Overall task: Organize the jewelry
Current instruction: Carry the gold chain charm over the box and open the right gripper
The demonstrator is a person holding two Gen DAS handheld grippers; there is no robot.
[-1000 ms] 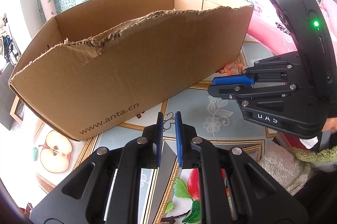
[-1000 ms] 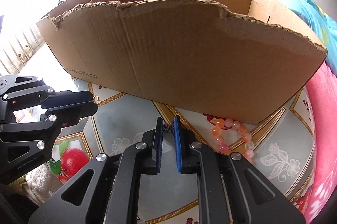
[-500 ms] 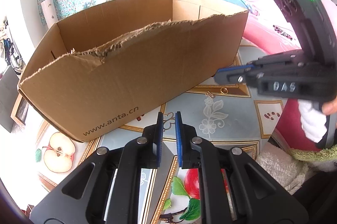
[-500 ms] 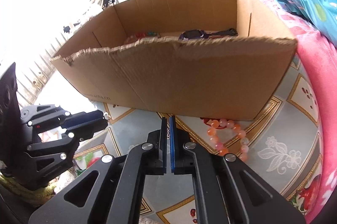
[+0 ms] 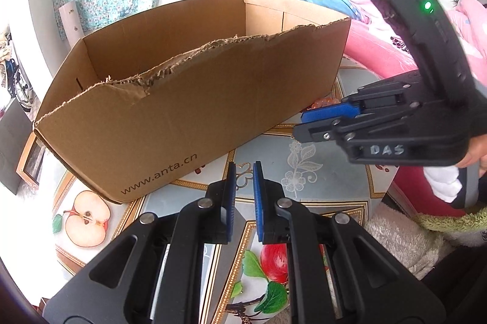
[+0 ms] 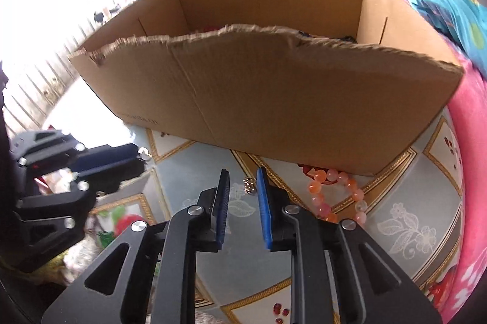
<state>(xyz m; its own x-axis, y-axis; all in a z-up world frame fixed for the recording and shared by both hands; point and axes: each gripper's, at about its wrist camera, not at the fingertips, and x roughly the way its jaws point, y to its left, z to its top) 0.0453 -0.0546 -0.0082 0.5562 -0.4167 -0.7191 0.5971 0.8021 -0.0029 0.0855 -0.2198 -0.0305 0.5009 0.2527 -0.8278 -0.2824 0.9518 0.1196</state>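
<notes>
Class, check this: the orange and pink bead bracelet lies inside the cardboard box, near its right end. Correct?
Not quite. The right wrist view shows the bead bracelet lying on the patterned tablecloth outside the cardboard box, just in front of its near wall, toward the right end.

Both views ride on hand-held grippers and look forward and steeply down along their blue-padded fingers, close to the bench. The left wrist view faces the cardboard box [image 5: 194, 98] from its printed corner, with the right gripper [image 5: 307, 126] at its right edge. The right wrist view faces the same torn front wall [image 6: 274, 86] further right, with the left gripper [image 6: 131, 165] at its left. Both share the box and the patterned bench cover [image 5: 328, 171].
</notes>
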